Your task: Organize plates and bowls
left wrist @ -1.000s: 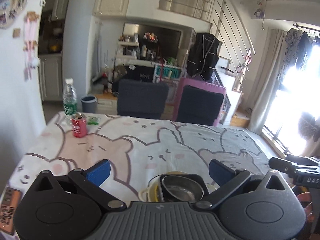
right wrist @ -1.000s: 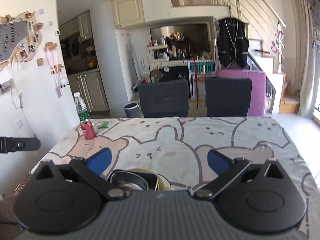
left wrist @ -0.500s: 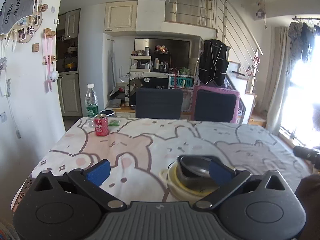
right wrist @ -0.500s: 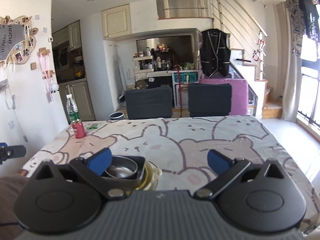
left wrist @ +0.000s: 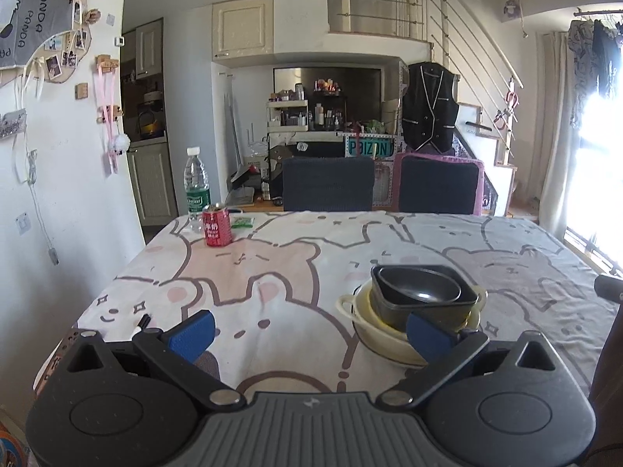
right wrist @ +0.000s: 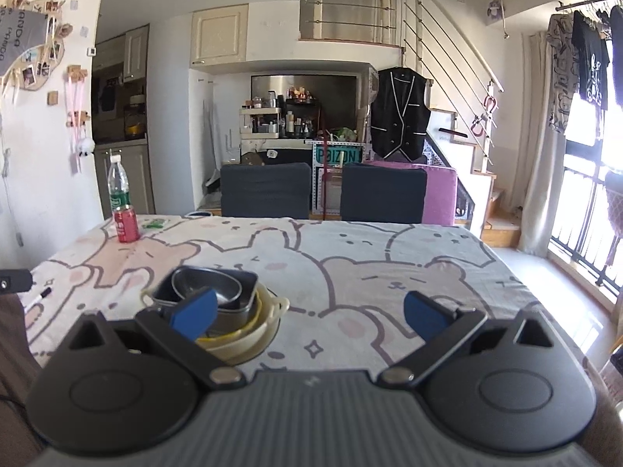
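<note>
A stack of dishes stands on the cartoon tablecloth: a steel bowl inside a dark square bowl, inside a cream bowl with handles. The stack also shows in the right wrist view. My left gripper is open and empty, with the stack behind its right finger. My right gripper is open and empty, with the stack behind its left finger. Neither touches the stack.
A red can, a water bottle and a green packet stand at the table's far left. Two dark chairs are behind the far edge. A black marker lies near the front left edge.
Both grippers have pulled back and risen from the stack. The stack now sits farther ahead in both views and has not moved on the table.
</note>
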`<state>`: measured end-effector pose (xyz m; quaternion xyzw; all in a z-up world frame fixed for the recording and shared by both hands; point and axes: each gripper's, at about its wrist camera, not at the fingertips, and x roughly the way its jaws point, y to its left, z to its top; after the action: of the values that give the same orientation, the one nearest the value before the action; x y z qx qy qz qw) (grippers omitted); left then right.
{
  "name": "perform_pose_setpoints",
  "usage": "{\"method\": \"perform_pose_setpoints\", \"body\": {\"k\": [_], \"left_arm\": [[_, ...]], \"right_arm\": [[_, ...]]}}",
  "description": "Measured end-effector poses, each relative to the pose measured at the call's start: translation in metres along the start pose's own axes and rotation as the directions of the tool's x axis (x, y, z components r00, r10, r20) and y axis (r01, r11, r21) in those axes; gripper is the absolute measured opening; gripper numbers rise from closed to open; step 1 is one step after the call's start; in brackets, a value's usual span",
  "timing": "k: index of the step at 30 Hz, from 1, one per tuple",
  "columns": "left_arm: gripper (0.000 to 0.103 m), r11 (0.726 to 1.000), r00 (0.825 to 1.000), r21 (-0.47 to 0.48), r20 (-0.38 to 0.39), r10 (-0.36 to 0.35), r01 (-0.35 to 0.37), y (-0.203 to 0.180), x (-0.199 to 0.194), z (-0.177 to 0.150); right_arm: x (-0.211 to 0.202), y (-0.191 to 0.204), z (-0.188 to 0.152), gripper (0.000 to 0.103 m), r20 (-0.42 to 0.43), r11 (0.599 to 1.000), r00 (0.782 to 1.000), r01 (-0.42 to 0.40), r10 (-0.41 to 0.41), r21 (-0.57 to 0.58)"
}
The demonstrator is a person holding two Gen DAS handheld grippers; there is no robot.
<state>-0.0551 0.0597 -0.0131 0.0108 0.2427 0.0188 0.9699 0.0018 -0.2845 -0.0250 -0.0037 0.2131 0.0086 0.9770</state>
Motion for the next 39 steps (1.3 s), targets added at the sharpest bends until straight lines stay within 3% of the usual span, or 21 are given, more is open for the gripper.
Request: {"method": "perform_pose_setpoints", "body": {"k": [10, 39], "left_arm": [[0.103, 0.999, 1.0, 0.027, 0.0, 0.021, -0.021, -0.001, 0.002, -0.009], [0.103, 1.0, 1.0, 0.023, -0.004, -0.009, 0.009, -0.003, 0.004, -0.009]], "right_arm": [[-0.004, 0.0, -0.012, 0.103, 0.019, 1.0, 1.0, 0.008, -0.008, 0.009], [-0.004, 0.006, -0.017, 0.103, 0.013, 1.0, 1.0, 0.013, -0.013, -0.014]]}}
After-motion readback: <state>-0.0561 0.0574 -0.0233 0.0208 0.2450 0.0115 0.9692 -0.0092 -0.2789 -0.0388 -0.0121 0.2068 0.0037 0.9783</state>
